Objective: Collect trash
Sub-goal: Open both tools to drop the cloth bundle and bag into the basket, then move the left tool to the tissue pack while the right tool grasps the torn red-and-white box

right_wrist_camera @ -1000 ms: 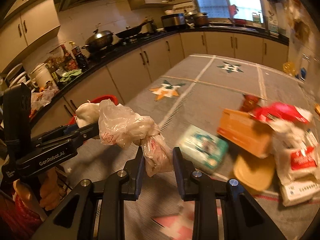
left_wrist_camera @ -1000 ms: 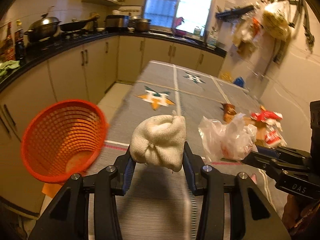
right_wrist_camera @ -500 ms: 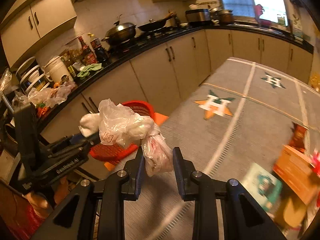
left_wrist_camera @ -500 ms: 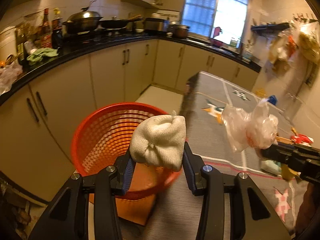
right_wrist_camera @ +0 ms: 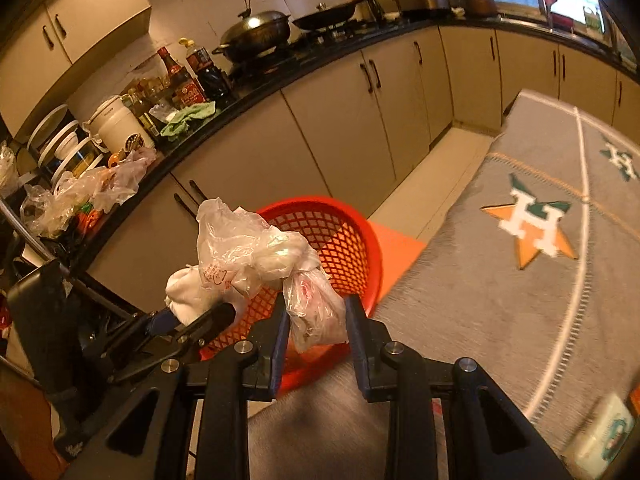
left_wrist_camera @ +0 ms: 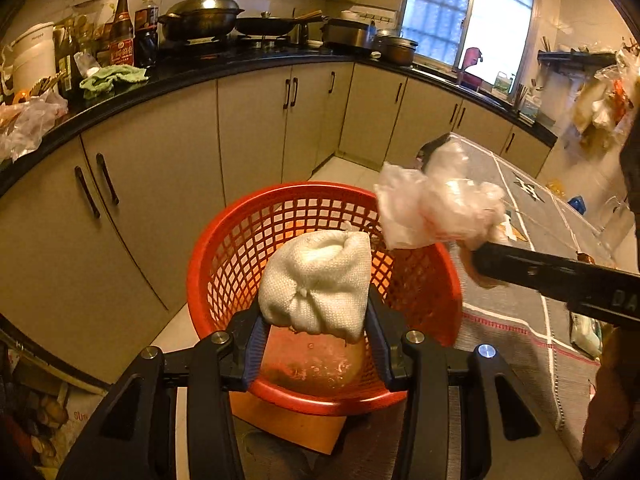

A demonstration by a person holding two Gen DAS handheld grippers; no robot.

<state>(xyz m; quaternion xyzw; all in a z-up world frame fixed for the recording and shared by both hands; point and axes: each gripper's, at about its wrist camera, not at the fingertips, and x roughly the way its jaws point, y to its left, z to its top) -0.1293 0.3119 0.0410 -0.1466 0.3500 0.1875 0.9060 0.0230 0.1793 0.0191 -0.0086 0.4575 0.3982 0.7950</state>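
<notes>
1. The left gripper (left_wrist_camera: 316, 316), jaws narrowly parted, clamps a white cloth bundle (left_wrist_camera: 316, 280) directly above the red basket (left_wrist_camera: 240, 236).
2. The right gripper (right_wrist_camera: 314, 320) pinches a crumpled plastic bag (right_wrist_camera: 248, 252) just over the basket's table-side rim.
3. Step in hand: dropping trash. Next, both jaws should open over the basket's mouth.
</notes>
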